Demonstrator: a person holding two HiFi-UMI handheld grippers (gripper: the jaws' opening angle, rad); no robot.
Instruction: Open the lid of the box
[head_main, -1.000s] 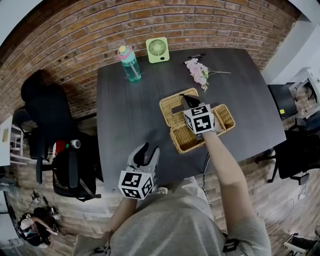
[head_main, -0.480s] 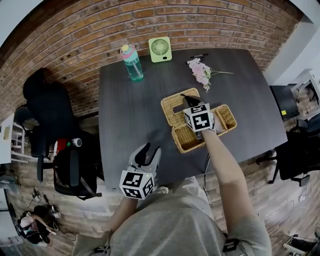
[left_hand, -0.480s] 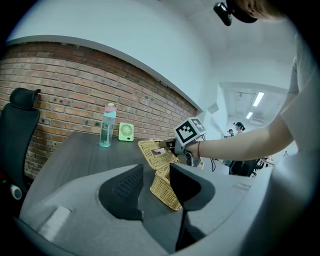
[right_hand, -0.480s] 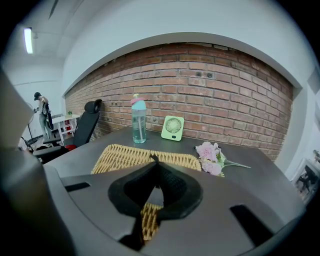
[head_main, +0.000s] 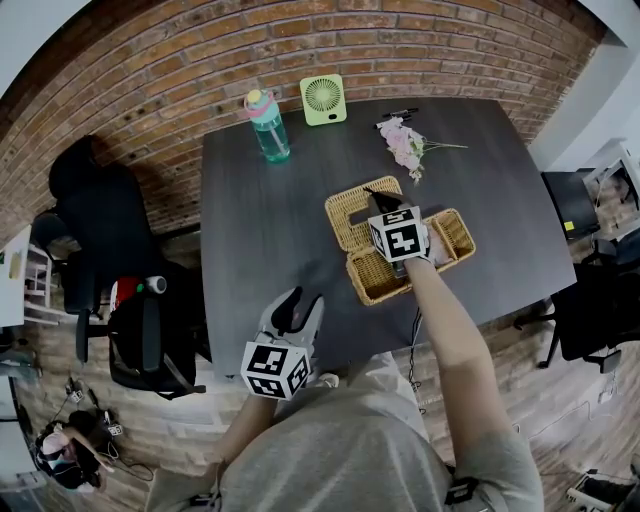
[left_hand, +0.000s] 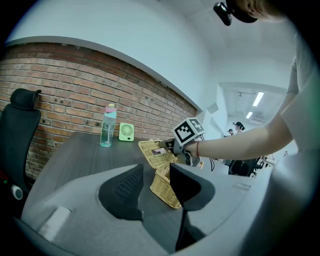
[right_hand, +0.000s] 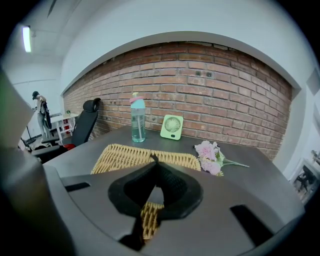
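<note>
Right tongs (right_hand: 154, 162) pinch the raised wicker lid (right_hand: 120, 156).

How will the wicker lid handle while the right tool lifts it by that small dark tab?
Probably light: the lid is thin woven wicker. Likely fairly stiff, since it shows flat without sagging, held at the tab by the right tool. The box looks light too and may slide or tip on the smooth table.
</note>
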